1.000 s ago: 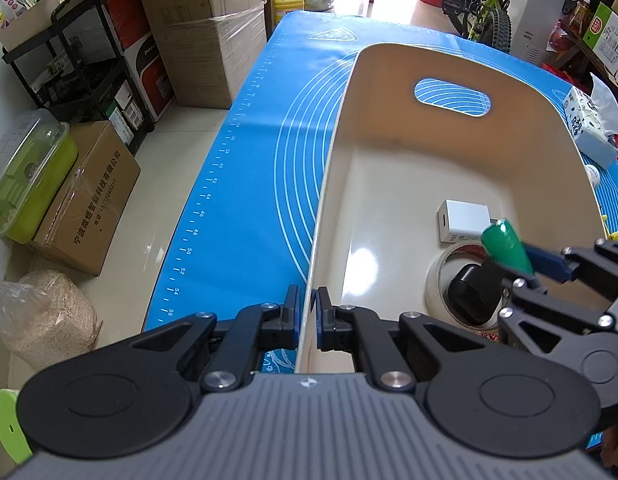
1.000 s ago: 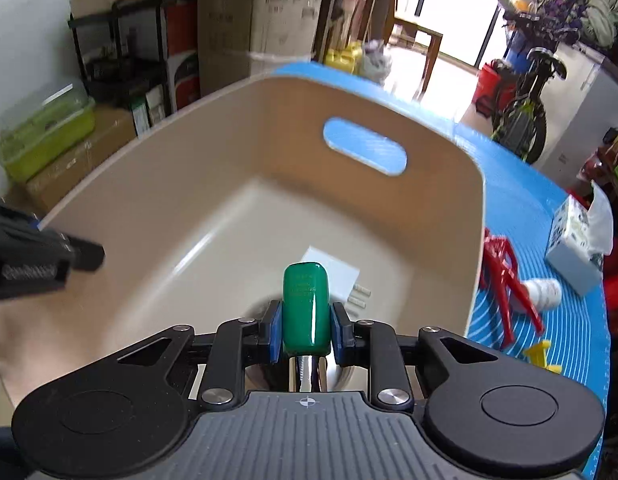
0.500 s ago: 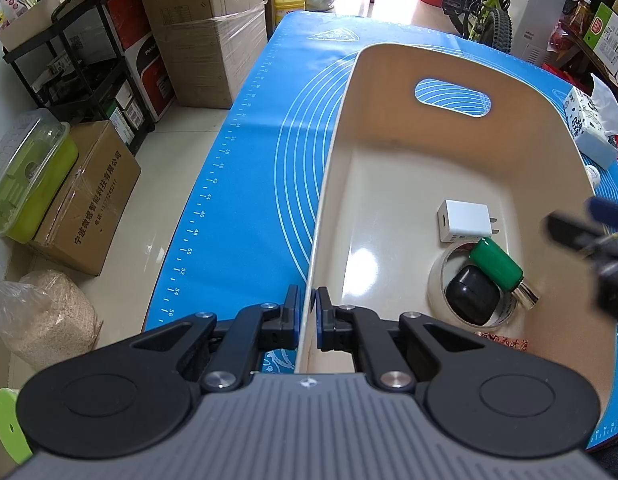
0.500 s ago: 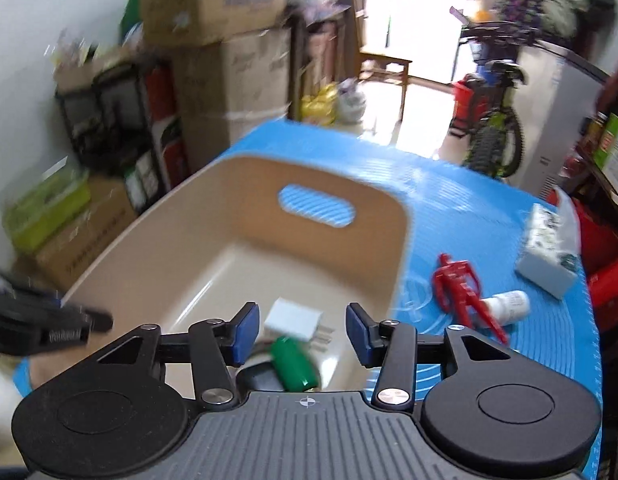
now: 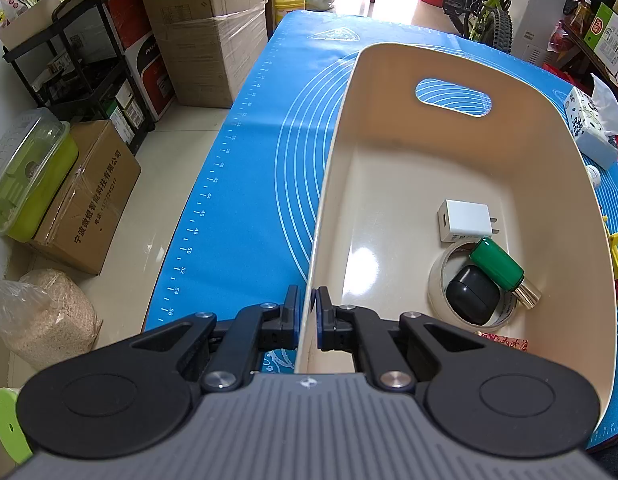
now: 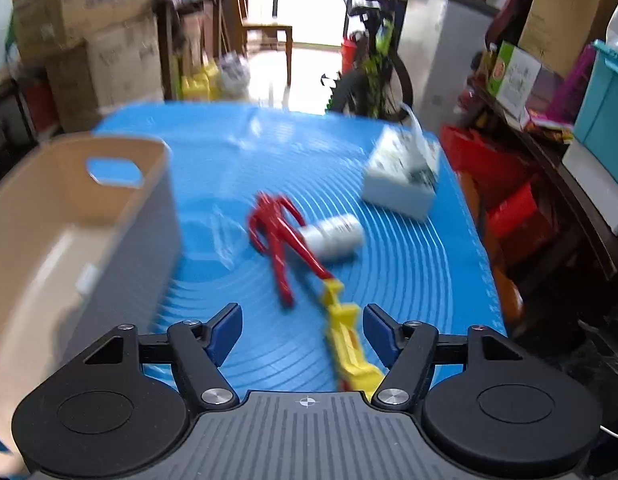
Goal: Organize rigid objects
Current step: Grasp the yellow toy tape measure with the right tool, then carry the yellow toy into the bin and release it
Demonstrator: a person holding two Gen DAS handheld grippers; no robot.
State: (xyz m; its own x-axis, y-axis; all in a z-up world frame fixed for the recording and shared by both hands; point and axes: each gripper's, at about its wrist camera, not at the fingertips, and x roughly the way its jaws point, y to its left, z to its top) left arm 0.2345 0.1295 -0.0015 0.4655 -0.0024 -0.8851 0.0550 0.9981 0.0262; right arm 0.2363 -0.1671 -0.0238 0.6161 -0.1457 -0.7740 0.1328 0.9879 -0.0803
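My left gripper (image 5: pixel 307 318) is shut on the near left wall of the beige bin (image 5: pixel 333 184). Inside the bin lie a white charger (image 5: pixel 465 220), a tape roll (image 5: pixel 437 280) with a black case (image 5: pixel 473 294) in it, and a green cylinder (image 5: pixel 497 266) resting on the roll. My right gripper (image 6: pixel 303 334) is open and empty above the blue mat (image 6: pixel 409 264), to the right of the bin (image 6: pixel 49 216). In front of it lie a red figure (image 6: pixel 275 232), a white bottle (image 6: pixel 333 236) and a yellow toy (image 6: pixel 345 340).
A tissue pack (image 6: pixel 401 176) sits at the mat's far right. Cardboard boxes (image 5: pixel 213 28), a black shelf (image 5: pixel 89 80) and a green container (image 5: pixel 29 172) stand on the floor to the left. A bicycle (image 6: pixel 369 76) and red crates (image 6: pixel 509 208) stand beyond the mat.
My right gripper opened and dropped the green cylinder into the bin, then swung right out over the mat. My left gripper has kept its hold on the bin wall.
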